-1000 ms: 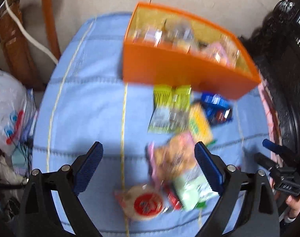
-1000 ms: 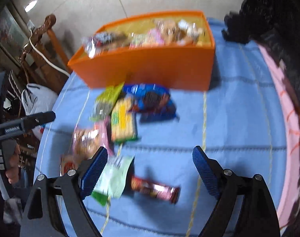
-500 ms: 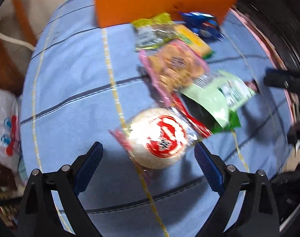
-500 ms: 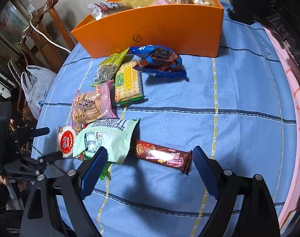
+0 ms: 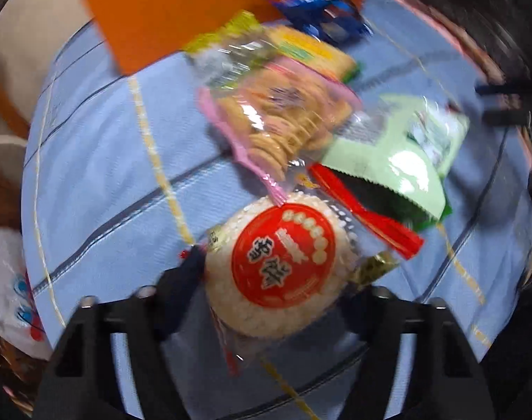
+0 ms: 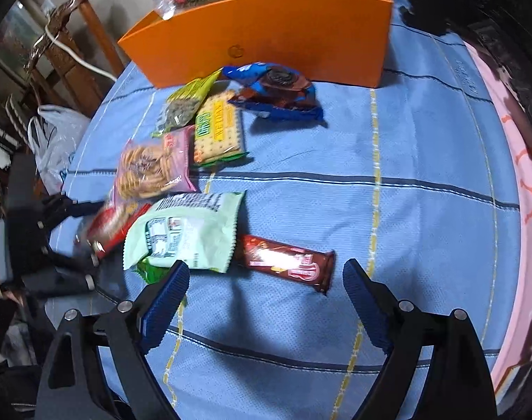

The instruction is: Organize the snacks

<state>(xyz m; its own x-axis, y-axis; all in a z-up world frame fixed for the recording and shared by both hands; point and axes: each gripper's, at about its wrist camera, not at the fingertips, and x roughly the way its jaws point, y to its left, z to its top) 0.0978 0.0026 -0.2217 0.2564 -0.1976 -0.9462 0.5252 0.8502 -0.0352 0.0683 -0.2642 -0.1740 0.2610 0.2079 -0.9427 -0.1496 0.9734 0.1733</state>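
Note:
A round rice cracker packet [image 5: 283, 262] with a red label sits between the fingers of my left gripper [image 5: 272, 280]. Its jaws are closing and the pads meet the packet's sides. From the right wrist view the left gripper [image 6: 87, 234] is at the table's left edge with the red packet [image 6: 106, 224] tilted in it. My right gripper [image 6: 266, 290] stands open just above a brown chocolate bar [image 6: 286, 262], touching nothing. An orange box [image 6: 266, 42] with several snacks inside stands at the back.
On the blue cloth [image 6: 423, 140] lie a pale green pouch [image 6: 189, 231], a pink biscuit bag [image 6: 154, 164], a yellow cracker pack [image 6: 217, 129], a seed bag [image 6: 185, 105] and a blue packet [image 6: 276, 91]. A wooden chair [image 6: 73, 35] and white plastic bag [image 6: 56, 133] stand left.
My left gripper came down over the rice cracker packet, rolled, and its jaws narrowed onto it. My right gripper dropped a little toward the chocolate bar and stays open.

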